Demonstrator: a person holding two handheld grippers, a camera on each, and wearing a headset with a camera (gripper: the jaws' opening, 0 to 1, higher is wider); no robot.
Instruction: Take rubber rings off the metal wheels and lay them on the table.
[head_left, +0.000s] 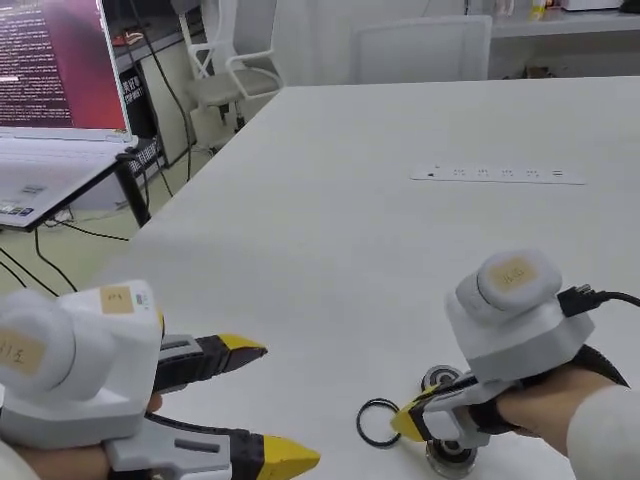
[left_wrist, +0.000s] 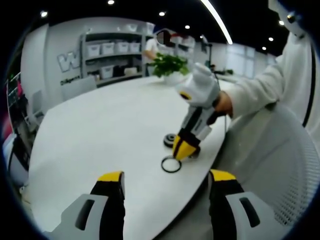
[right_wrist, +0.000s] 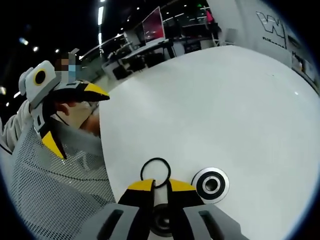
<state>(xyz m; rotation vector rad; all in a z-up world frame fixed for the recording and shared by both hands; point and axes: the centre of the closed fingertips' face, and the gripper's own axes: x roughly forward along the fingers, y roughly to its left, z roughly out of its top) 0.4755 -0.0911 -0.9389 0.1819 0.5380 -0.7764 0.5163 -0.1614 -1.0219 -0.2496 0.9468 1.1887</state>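
1 black rubber ring (head_left: 359, 423) lies flat on the white table (head_left: 350, 200), close to its near edge and just at 9 o'clock of the right gripper (head_left: 408, 425) tips in the head view. 2 metal wheels flank that gripper: 1 wheel (head_left: 440, 378) at 1 o'clock of the tips, the other wheel (head_left: 450, 457) under its body at 5 o'clock. The right tongs are drawn nearly together with a thin gap; whether they pinch the ring's rim I cannot tell. The left gripper (head_left: 268, 400) sits at 9 o'clock of the ring, apart from it, tongs spread wide and holding nothing. Open tabletop runs toward 12 o'clock up to a power strip (head_left: 498, 174). Past the table's left edge stand a laptop (head_left: 50, 70) and a chair (head_left: 225, 70). The right gripper view shows the ring's near arc meeting the yellow tips. The left gripper view shows shelves (left_wrist: 112, 50) and a plant (left_wrist: 170, 64) beyond the table's far end.
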